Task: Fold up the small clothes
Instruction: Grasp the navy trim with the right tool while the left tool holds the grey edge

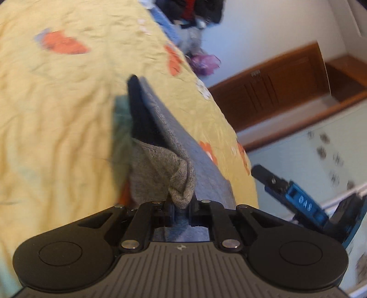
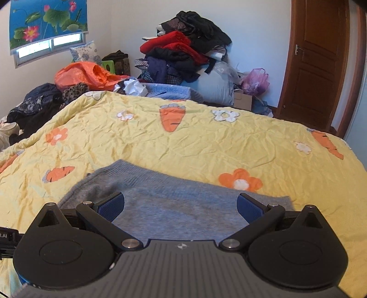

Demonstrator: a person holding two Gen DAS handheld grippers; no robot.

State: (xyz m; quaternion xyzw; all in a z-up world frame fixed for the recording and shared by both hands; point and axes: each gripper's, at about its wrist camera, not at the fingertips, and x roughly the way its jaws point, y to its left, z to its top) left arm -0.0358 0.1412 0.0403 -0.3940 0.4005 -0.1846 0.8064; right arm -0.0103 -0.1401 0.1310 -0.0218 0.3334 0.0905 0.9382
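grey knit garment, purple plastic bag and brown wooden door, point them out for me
grey knit garment [image 2: 174, 206]: right wrist view, flat middle of the fabric.
purple plastic bag [image 2: 255, 81]: right wrist view, crumpled body of the bag.
brown wooden door [image 2: 318, 62]: right wrist view, centre panel.

clothes heap [image 2: 183, 45], orange bag [image 2: 84, 75], wooden door [image 2: 318, 64], lotus blind [image 2: 48, 20].

Your left wrist view is smeared with motion blur across the yellow quilt [image 1: 68, 103] and far wall. Your right wrist view is sharp, lit by soft daylight from the window [image 2: 49, 44]. Both bend strongly at the edges, corners dark.
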